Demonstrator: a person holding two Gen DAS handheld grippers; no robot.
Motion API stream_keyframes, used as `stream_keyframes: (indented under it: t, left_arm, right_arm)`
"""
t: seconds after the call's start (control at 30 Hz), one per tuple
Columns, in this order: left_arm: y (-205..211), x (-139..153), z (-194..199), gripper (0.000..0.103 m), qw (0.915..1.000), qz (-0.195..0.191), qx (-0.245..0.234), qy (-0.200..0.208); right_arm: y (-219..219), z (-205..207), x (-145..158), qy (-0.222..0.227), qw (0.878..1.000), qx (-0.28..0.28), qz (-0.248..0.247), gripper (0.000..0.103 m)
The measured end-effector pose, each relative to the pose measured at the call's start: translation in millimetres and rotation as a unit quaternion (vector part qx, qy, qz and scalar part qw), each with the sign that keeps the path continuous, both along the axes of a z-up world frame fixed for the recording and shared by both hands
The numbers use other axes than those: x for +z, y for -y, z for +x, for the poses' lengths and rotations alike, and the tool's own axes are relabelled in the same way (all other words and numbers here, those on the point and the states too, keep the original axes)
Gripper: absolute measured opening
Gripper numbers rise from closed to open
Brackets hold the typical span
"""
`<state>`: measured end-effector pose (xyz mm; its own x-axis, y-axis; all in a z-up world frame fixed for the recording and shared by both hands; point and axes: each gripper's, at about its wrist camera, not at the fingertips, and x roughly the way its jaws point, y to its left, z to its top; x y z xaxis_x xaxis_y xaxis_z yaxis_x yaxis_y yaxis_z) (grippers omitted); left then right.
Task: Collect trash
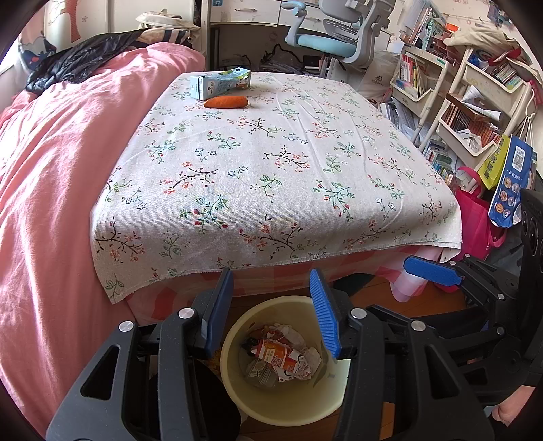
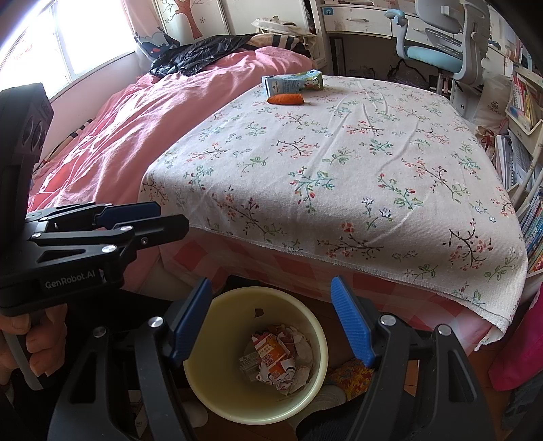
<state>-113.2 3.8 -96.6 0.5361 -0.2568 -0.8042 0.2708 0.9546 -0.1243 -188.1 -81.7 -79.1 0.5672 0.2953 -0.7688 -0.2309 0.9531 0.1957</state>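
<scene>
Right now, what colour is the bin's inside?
Pale yellow bin; the right wrist view shows it best.

Floral cloth [image 1: 271, 163] spread ahead of the tongs; pink duvet [image 1: 51, 190] left; bookshelves [image 1: 475, 101] right; office chair [image 1: 332, 30] beyond.

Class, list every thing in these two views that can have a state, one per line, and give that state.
Left claw: open, empty, above the bin.
Right claw: open, empty, above the bin.
Bin: upright, no lid, crumpled trash at the bottom.
Blue carton: lying on its side on the floral cloth, far end.
Orange item: lying on the cloth beside the carton.
Floral cloth: spread flat, near edge overhanging.
</scene>
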Motion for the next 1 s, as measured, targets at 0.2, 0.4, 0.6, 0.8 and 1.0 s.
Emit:
stream_keyframes:
  t: [0.2, 0.4, 0.6, 0.8, 1.0]
  left_arm:
    - [0.3, 0.1, 0.0, 0.045, 1.0, 0.0, 0.0, 0.0]
    - [1.0, 0.3, 0.1, 0.045, 1.0, 0.0, 0.0, 0.0]
    - [1.3, 0.4, 0.2, 0.045, 1.0, 0.0, 0.0, 0.0]
    - [1.1, 0.4, 0.2, 0.045, 1.0, 0.001, 0.0, 0.0]
    - [2.5, -0.5, 0.4, 0.045, 1.0, 0.002, -0.001, -0.001]
  right_arm:
    - [-0.2, 0.0, 0.1, 0.0, 1.0, 0.0, 0.0, 0.07]
    - [-0.4, 0.7, 0.4, 0.0, 1.0, 0.0, 0.0, 0.07]
    - [-0.5, 0.6, 0.3, 0.0, 1.0, 0.0, 0.0, 0.07]
    - [-0.5, 0.6, 0.6, 0.0, 1.0, 0.0, 0.0, 0.07]
    - [-0.6, -0.1, 0.1, -0.001, 1.0, 0.001, -0.001, 0.07]
